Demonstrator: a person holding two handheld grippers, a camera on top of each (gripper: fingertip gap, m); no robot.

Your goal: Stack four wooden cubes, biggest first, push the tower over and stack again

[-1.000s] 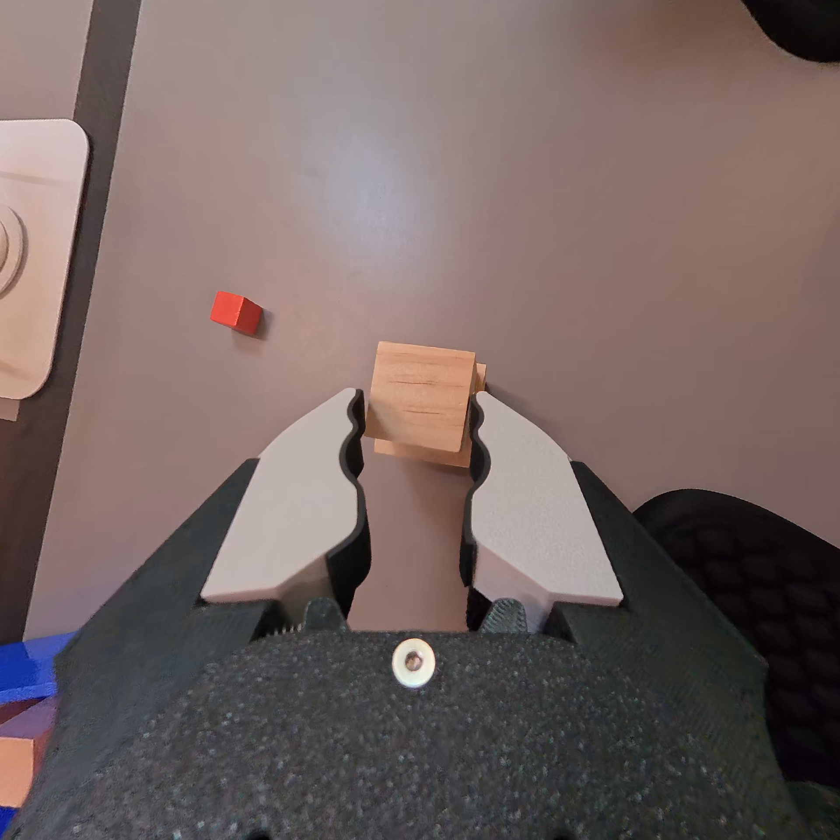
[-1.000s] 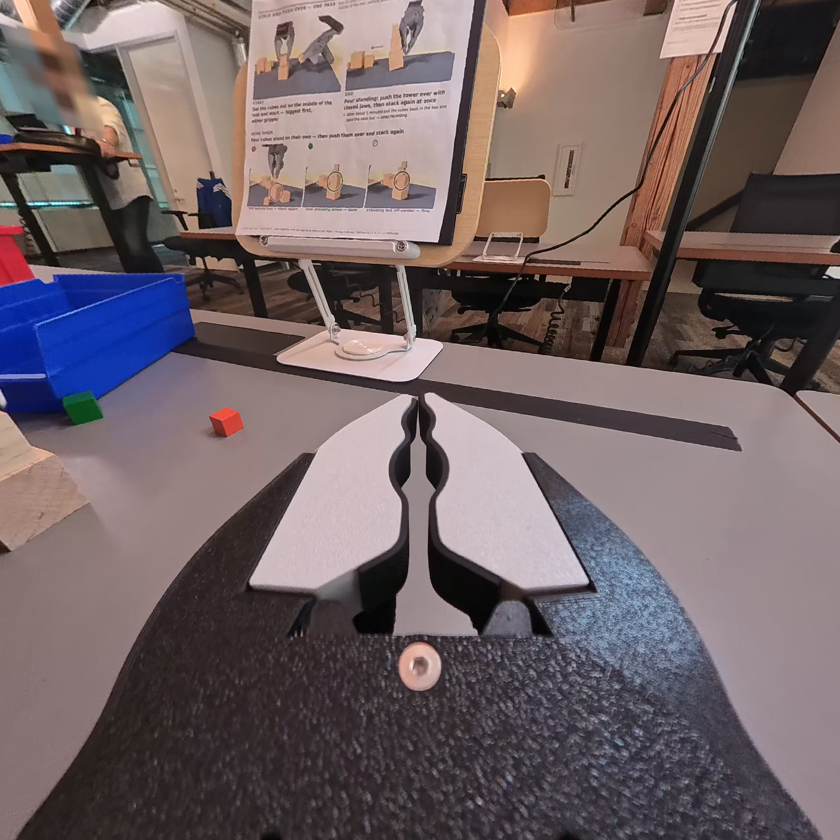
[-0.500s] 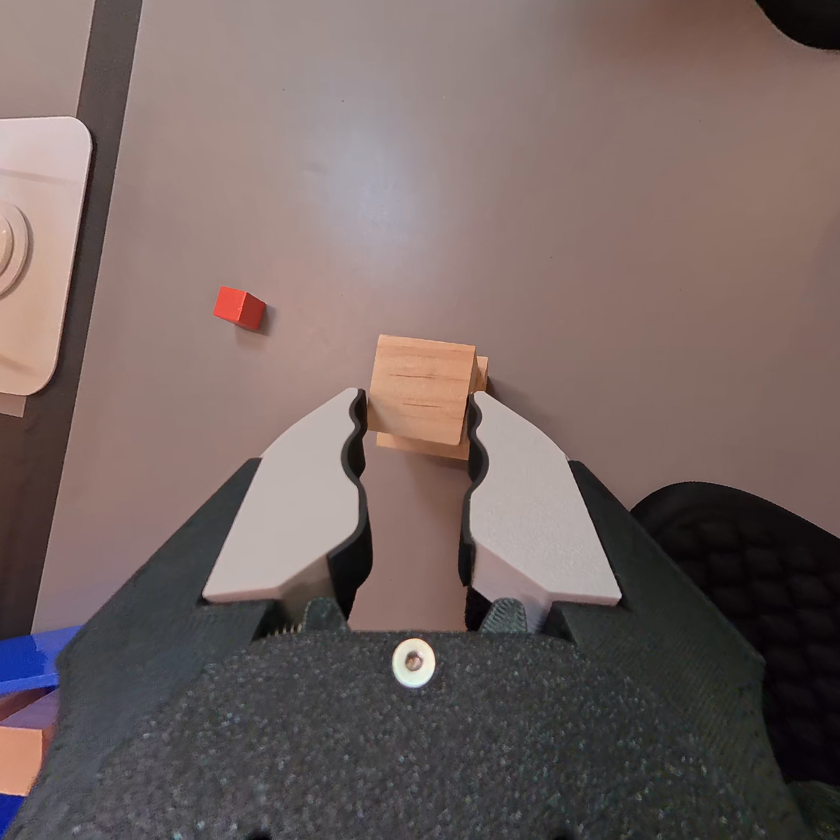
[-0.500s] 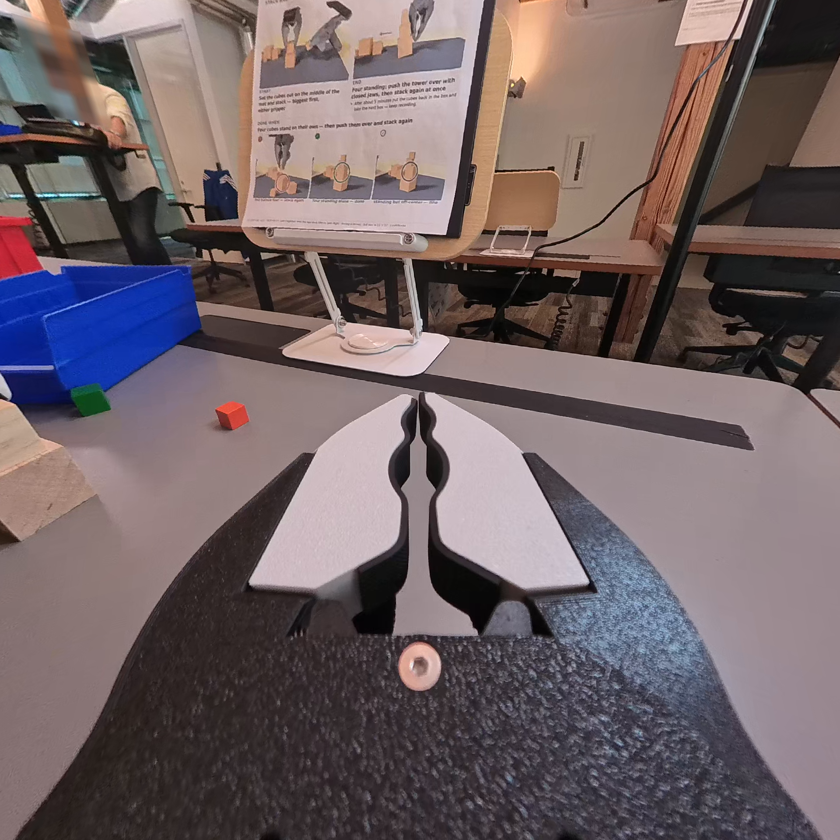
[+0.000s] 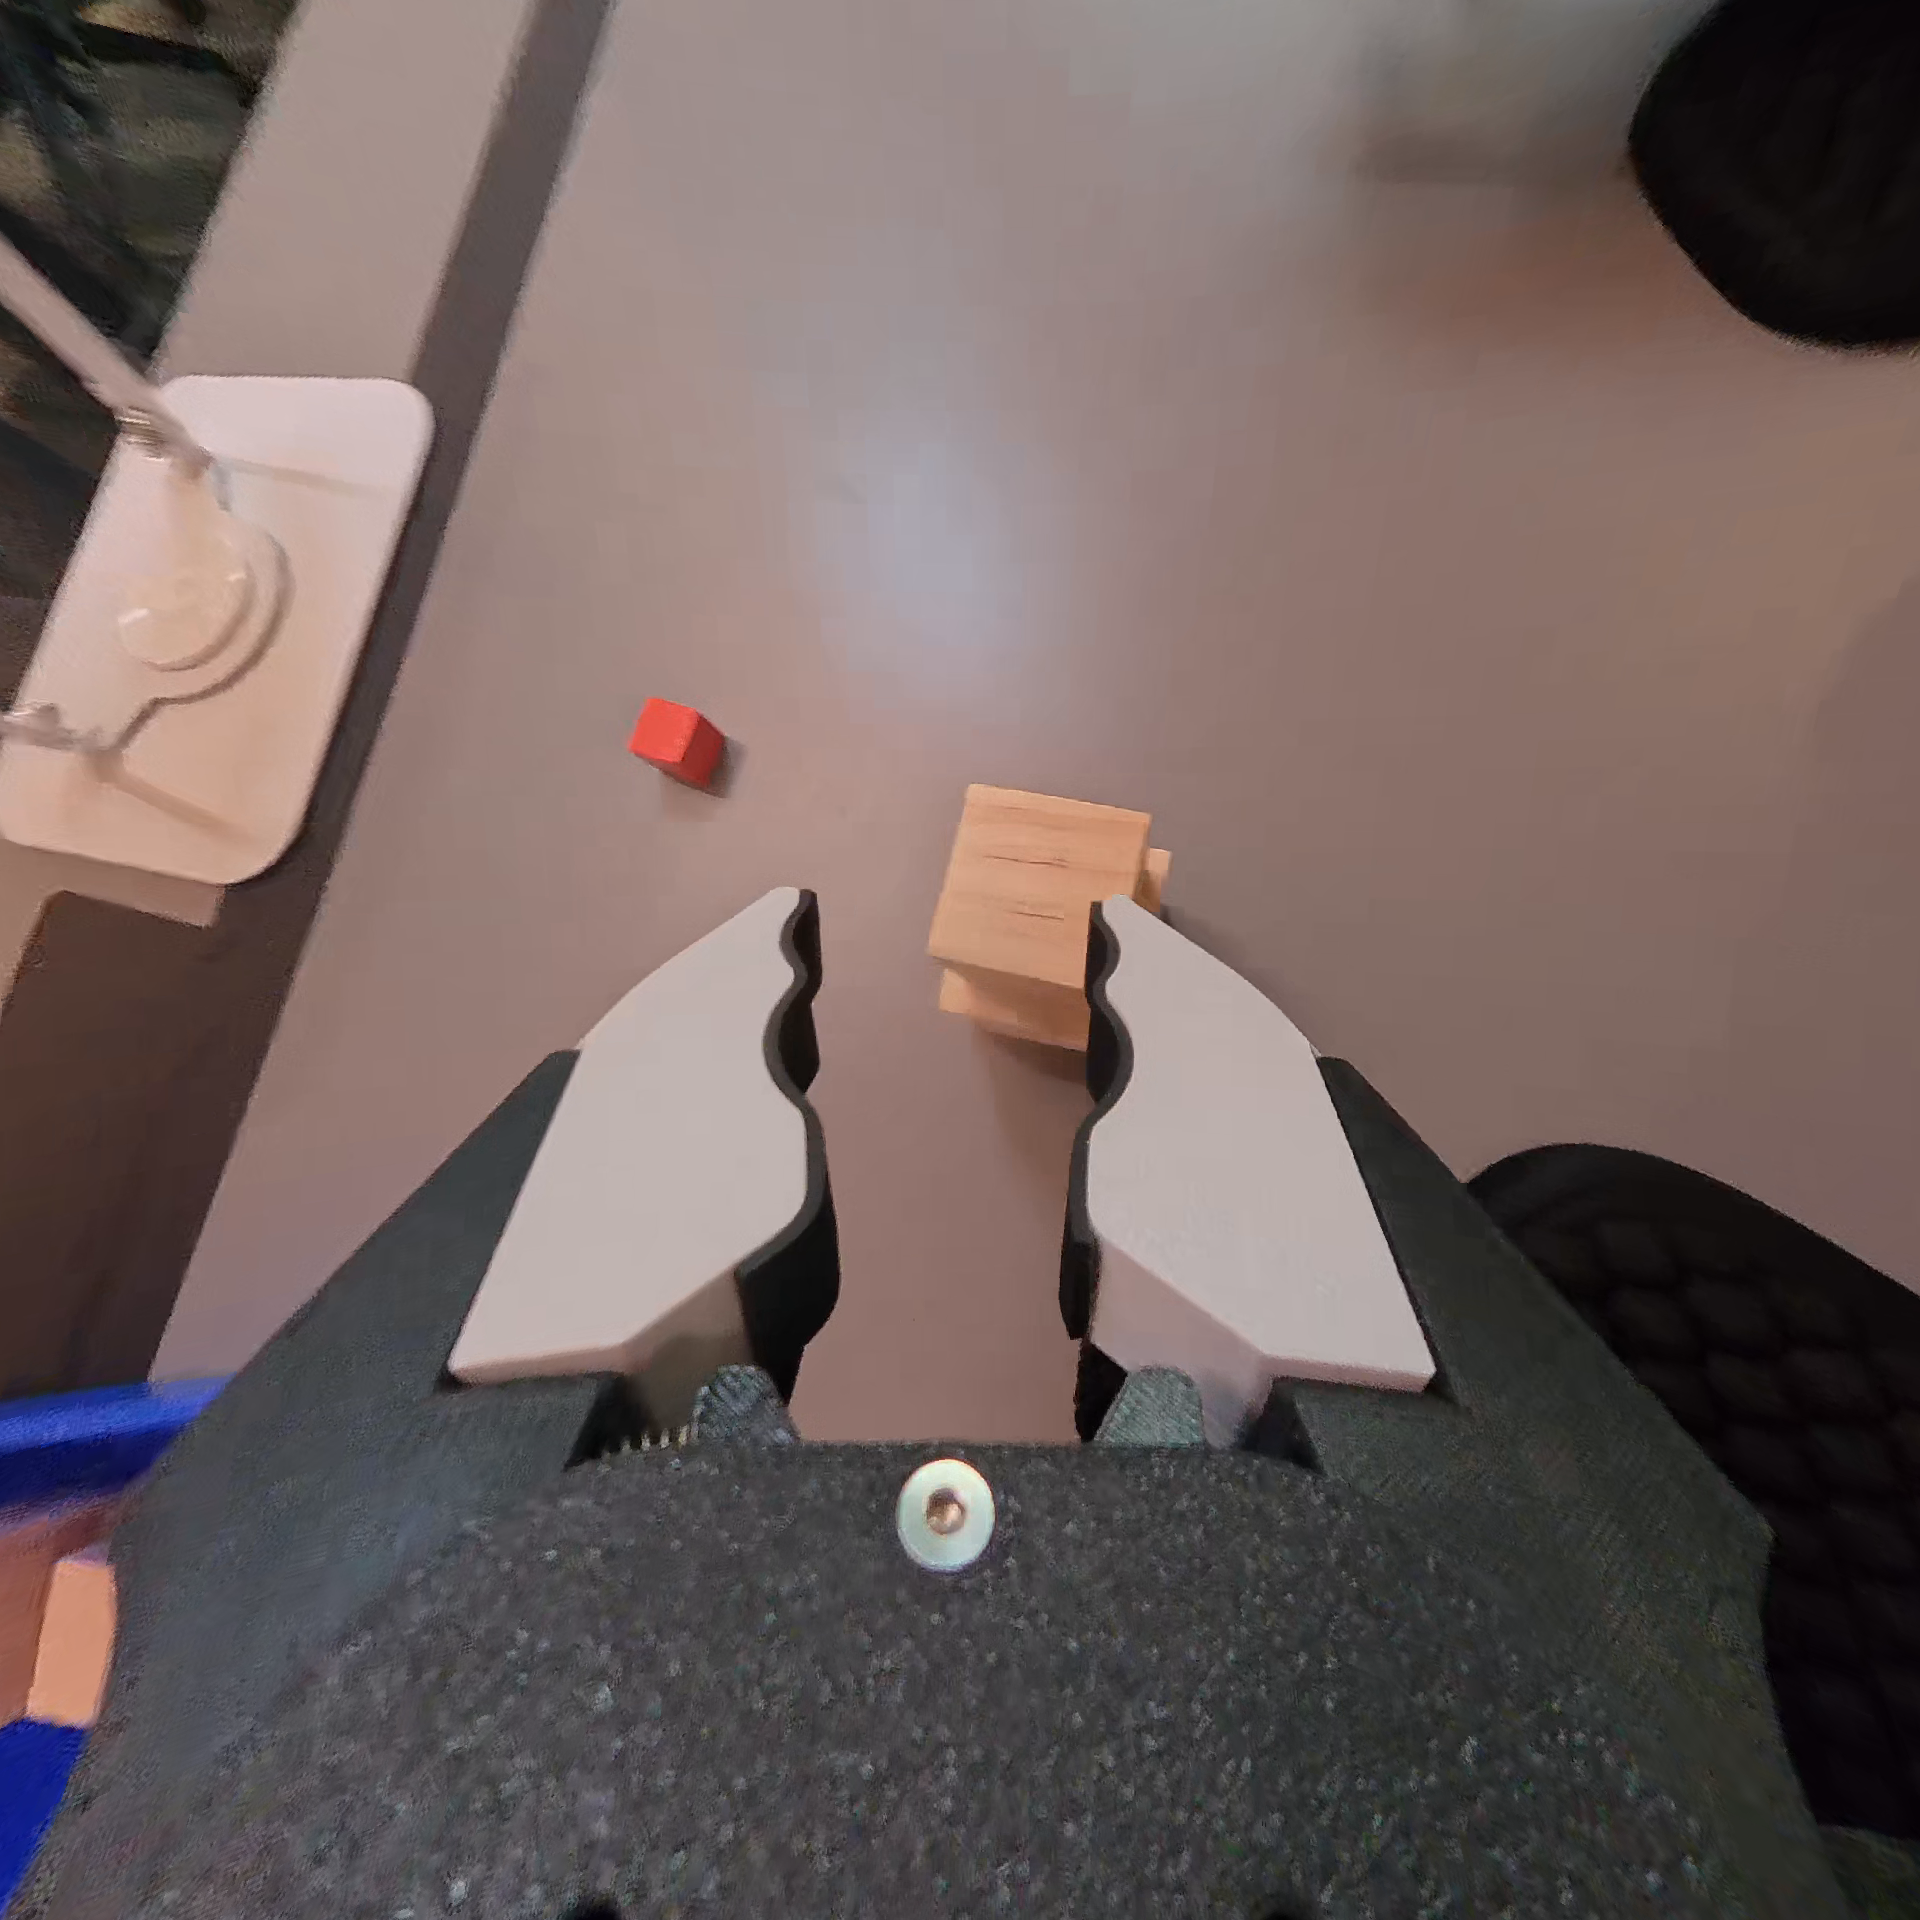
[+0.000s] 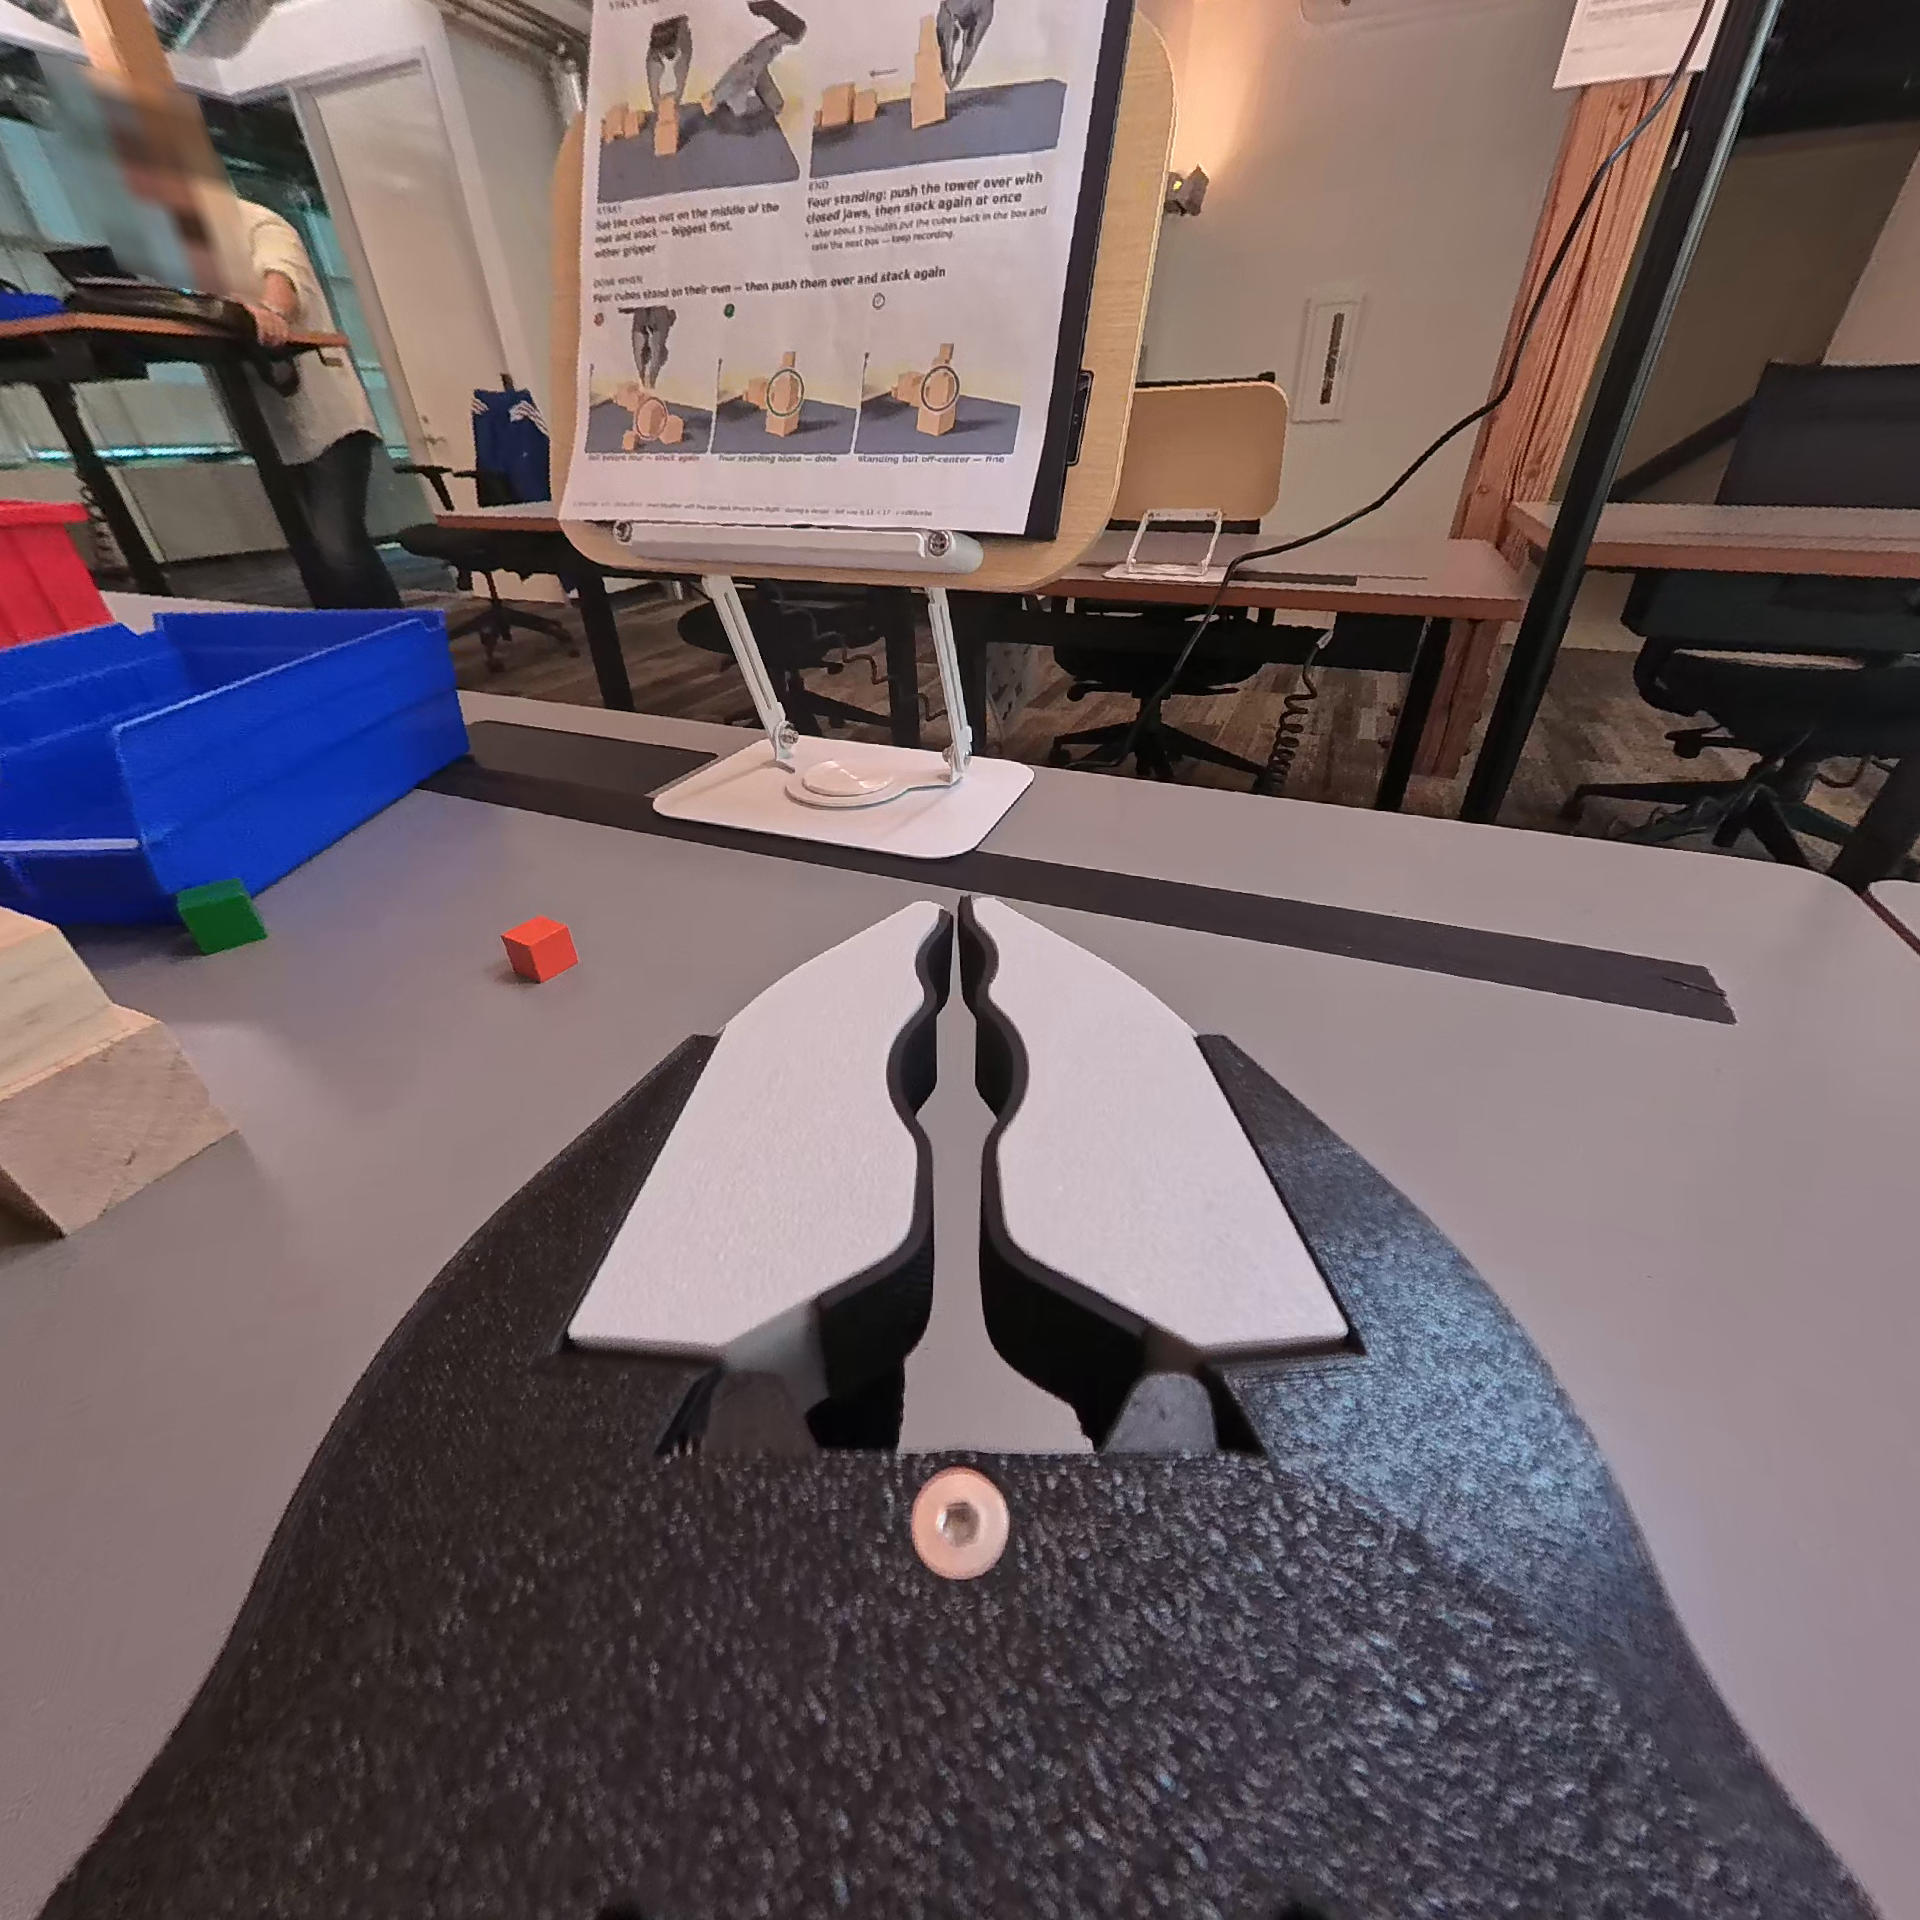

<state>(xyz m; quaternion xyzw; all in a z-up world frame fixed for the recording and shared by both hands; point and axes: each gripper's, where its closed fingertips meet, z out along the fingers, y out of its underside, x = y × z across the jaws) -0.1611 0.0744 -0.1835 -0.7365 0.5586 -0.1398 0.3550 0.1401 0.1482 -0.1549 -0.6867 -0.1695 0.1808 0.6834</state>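
In the left wrist view a light wooden cube (image 5: 1039,883) sits on top of a larger wooden block (image 5: 1003,1013) on the grey table (image 5: 1247,520). My left gripper (image 5: 951,920) is open. The stack lies by its right fingertip (image 5: 1117,935), and the left fingertip (image 5: 790,925) stands well clear of it. Nothing is held. My right gripper (image 6: 956,914) is shut with nothing between its pads, low over the table. The wooden stack (image 6: 73,1091) shows at the left edge of the right wrist view.
A small red cube (image 5: 675,738) (image 6: 538,948) lies left of the stack. A green cube (image 6: 220,914) sits by a blue bin (image 6: 208,727). A white stand base (image 6: 842,790) (image 5: 187,644) holds an instruction sheet (image 6: 831,260). A black mesh chair (image 5: 1714,1351) is at the right. The gap from one gripper's tips to the other's is roughly 30 centimetres. To reach the wooden stack (image 6: 73,1091) in a straight line is about 7 centimetres for my left fingers, about 30 centimetres for my right.
My left gripper's jaws widened and let go of the top wooden cube, which stays on the stack. The gripper shifted left and back. The right gripper stayed shut, almost still.
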